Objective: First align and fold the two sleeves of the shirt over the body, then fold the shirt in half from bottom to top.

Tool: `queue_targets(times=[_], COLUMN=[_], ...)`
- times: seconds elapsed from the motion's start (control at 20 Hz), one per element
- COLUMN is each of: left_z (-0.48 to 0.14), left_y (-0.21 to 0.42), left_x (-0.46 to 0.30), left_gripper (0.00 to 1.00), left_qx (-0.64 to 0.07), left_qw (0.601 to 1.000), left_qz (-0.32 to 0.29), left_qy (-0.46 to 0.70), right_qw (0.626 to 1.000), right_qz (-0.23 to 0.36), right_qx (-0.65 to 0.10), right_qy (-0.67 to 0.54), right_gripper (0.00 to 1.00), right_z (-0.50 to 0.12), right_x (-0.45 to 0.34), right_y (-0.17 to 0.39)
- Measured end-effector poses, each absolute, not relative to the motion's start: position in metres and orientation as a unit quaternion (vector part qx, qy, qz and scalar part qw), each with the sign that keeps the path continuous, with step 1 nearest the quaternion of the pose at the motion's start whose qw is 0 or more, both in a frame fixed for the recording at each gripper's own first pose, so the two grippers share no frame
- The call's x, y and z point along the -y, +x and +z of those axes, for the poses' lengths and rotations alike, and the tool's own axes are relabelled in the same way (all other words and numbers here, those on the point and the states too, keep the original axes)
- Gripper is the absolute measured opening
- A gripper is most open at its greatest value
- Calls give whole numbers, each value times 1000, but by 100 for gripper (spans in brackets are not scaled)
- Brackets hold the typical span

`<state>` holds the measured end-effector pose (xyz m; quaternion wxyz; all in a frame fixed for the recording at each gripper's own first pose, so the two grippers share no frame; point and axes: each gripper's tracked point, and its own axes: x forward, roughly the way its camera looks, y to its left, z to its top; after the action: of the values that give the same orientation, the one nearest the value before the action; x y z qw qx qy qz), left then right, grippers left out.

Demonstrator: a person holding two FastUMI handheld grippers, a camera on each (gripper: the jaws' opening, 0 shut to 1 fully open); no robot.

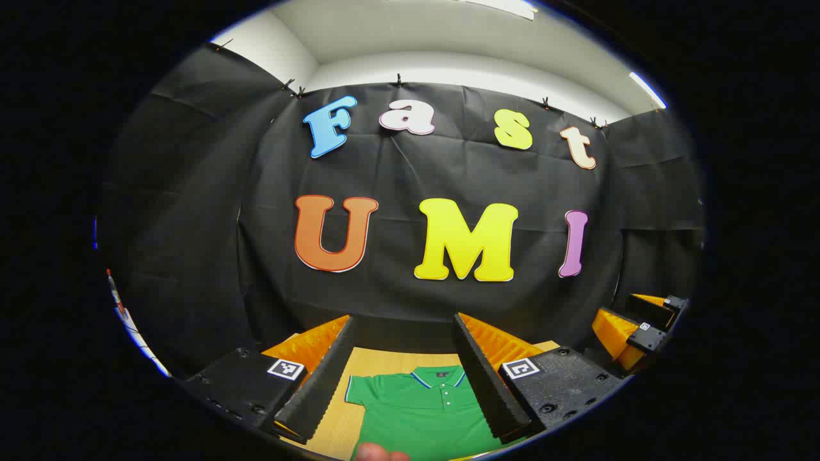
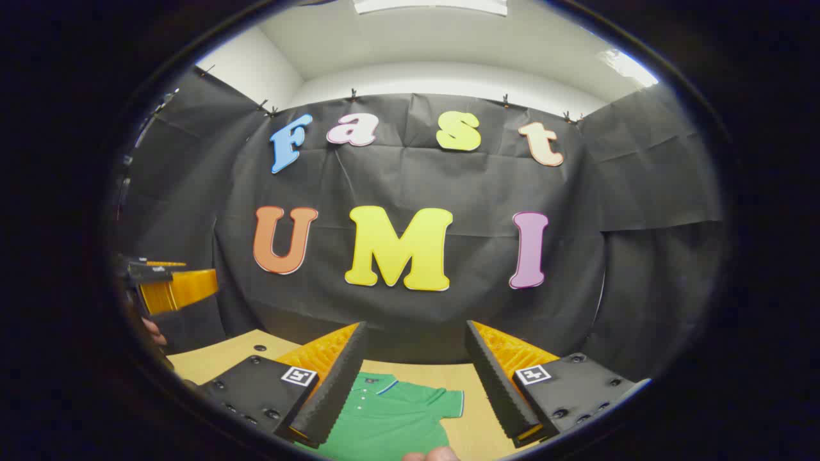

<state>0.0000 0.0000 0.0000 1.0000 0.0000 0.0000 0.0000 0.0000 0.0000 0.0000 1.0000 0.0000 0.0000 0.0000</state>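
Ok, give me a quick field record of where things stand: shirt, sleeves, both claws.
shirt: green polo shirt, flat on the wooden table, collar toward the booth wall
sleeves: spread out to the sides, not yet folded
left claw: open, above the collar area, holding nothing
right claw: open, over the shirt's sleeve side, holding nothing
task progress: no fold visible

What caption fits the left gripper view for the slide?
Left gripper open above the unfolded green polo shirt on the wooden table.

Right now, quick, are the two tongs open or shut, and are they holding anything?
Left tongs: open, holding nothing, up above the shirt.
Right tongs: open, holding nothing.
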Motion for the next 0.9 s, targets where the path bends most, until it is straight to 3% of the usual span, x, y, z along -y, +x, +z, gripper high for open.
queue_targets(times=[0.25,0.45,0.7,0.75,0.8,0.9], left_z=[1,4,5,5,4,-1], left_y=[0,0,2,1,1,0], left_x=[-7,-9,-10,-10,-9,-7], left_gripper=[96,96,96,96,96,96], left_qx=[-3,-3,3,3,1,-4], left_qw=[1000,1000,999,1000,1000,1000], left_qz=[13,5,6,6,6,6], left_qy=[11,27,31,30,28,23], right_qw=[1000,1000,1000,1000,1000,1000], right_qz=[0,-10,-12,-11,-10,-8], right_qx=[-10,-2,1,1,1,-1], right_qy=[8,6,12,11,11,10], right_gripper=[100,90,89,96,89,89], right_z=[-4,5,7,8,8,6], right_x=[4,11,13,12,12,10], right_y=[1,1,7,7,7,9])
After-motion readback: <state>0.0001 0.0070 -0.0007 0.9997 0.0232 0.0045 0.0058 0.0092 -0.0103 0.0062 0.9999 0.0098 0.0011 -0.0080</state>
